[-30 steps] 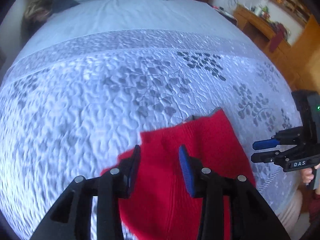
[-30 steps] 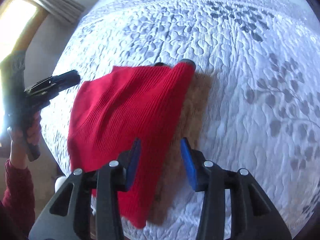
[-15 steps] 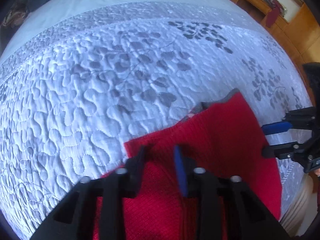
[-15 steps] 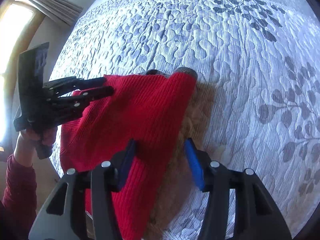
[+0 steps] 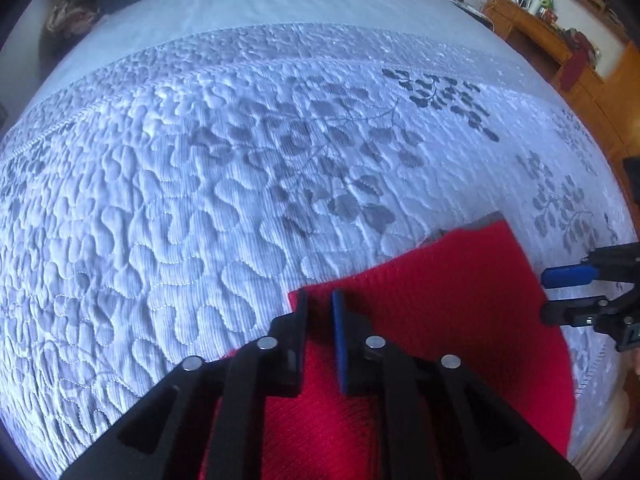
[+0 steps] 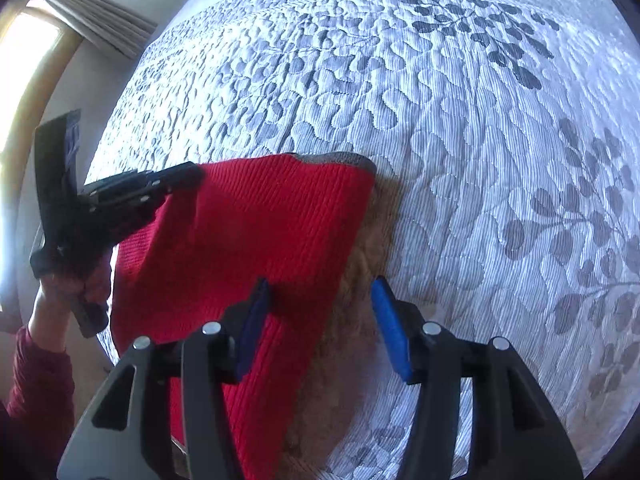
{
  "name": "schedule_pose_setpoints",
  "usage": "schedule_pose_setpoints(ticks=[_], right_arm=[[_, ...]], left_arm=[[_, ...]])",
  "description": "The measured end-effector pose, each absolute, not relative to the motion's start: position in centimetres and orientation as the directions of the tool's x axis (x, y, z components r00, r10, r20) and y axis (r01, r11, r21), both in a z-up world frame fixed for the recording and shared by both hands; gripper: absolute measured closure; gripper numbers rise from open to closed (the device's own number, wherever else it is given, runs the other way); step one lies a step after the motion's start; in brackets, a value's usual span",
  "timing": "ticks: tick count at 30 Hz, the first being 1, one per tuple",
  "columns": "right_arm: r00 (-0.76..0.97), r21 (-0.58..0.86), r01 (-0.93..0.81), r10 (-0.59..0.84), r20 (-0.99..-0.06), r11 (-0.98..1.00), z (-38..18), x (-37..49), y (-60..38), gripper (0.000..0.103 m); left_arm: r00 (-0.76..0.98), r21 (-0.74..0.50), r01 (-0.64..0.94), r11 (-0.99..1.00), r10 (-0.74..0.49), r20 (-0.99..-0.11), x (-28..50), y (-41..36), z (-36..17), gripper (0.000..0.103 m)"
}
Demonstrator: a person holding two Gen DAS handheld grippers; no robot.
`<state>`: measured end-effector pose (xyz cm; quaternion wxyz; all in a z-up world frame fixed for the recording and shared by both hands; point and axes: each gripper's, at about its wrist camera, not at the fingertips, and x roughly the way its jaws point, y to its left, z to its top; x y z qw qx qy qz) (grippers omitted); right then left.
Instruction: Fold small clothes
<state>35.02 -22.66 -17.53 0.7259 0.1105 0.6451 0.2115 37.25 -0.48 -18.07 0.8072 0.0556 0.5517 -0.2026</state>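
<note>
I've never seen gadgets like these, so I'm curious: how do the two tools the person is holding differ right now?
The left tool has its fingers nearly closed at a corner of the red garment, though a firm pinch can't be confirmed; the right tool is wide open, holding nothing. The left tool sits at the garment's left edge, while the right tool hovers over its right edge on the quilted bedspread. Both have black frames and blue pads.

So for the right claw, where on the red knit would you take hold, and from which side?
Take the red knit by its long edge nearest the right claw, where it lies flat on the quilt. Come in low from that side. One finger is over the cloth, the other over bare quilt, so the open jaws already straddle that edge. The left claw looks nearly closed at the opposite corner.
</note>
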Motion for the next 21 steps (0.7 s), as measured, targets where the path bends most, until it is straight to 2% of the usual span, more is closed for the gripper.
schedule_pose_setpoints(ticks=[3,5,8,12,16,20,21], right_arm=[[0.076,0.425,-0.163,0.441,-0.894,0.89,-17.5,35.6,-22.8,0.05],[0.065,0.427,-0.162,0.441,-0.895,0.89,-17.7,36.0,-22.7,0.05],[0.05,0.426,-0.15,0.438,-0.898,0.892,-18.4,36.6,-22.3,0.05],[0.05,0.369,-0.13,0.378,-0.924,0.92,-19.6,36.9,-21.9,0.053],[0.047,0.365,-0.121,0.373,-0.927,0.923,-20.2,36.9,-22.0,0.053],[0.085,0.363,-0.145,0.377,-0.922,0.921,-17.9,35.6,-22.5,0.053],[0.097,0.362,-0.159,0.379,-0.92,0.919,-17.2,35.1,-22.6,0.053]], left_arm=[[0.34,-0.162,0.34,0.926,-0.282,-0.897,36.8,1.0,-16.5,0.071],[0.363,-0.154,0.321,0.934,-0.272,-0.891,36.2,2.1,-15.6,0.065],[0.376,-0.133,0.298,0.945,-0.244,-0.894,34.9,3.8,-15.3,0.065],[0.358,-0.014,0.303,0.953,-0.128,-0.925,33.8,4.3,-17.9,0.065],[0.348,-0.044,0.271,0.961,-0.141,-0.927,33.8,5.1,-19.2,0.064],[0.357,-0.092,0.22,0.971,-0.168,-0.919,33.0,5.8,-17.2,0.065],[0.363,-0.116,0.21,0.971,-0.187,-0.913,32.4,6.2,-16.3,0.06]])
